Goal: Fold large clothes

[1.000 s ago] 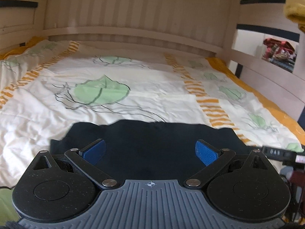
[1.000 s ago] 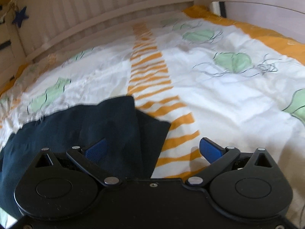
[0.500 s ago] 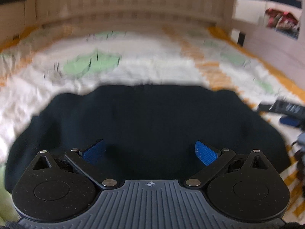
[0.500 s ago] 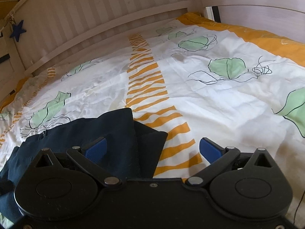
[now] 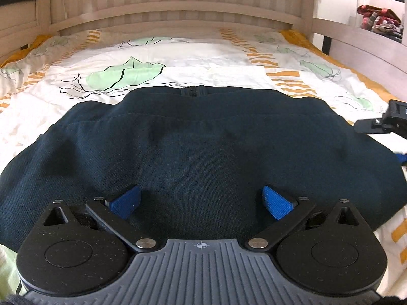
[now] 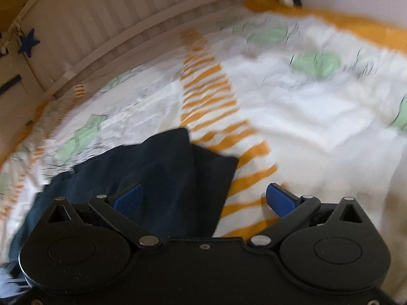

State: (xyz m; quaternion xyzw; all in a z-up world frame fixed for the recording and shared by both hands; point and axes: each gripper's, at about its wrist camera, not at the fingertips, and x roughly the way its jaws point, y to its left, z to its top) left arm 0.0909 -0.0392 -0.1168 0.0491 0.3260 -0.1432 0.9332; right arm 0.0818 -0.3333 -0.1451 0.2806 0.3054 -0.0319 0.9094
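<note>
A dark navy garment (image 5: 203, 147) lies folded on the bed, a zipper at its far edge. My left gripper (image 5: 202, 200) is open just over its near part, blue fingertips wide apart, nothing between them. In the right wrist view the same garment (image 6: 165, 178) shows its right end, with a layered corner over the orange stripes. My right gripper (image 6: 203, 199) is open above that corner, left fingertip over the cloth, right fingertip over the quilt. The right gripper's black body (image 5: 386, 122) shows at the right edge of the left wrist view.
The quilt (image 5: 203, 58) is white with green leaf prints and orange stripes. A slatted wooden headboard (image 5: 178, 2) closes the far side and a side rail (image 5: 361, 43) runs along the right. A blue star (image 6: 29, 42) hangs on the headboard.
The left gripper has moved forward over the garment, which now fills its view. The right wrist view has swung and blurred; the right gripper stays over the garment's right corner. Both stay open.
</note>
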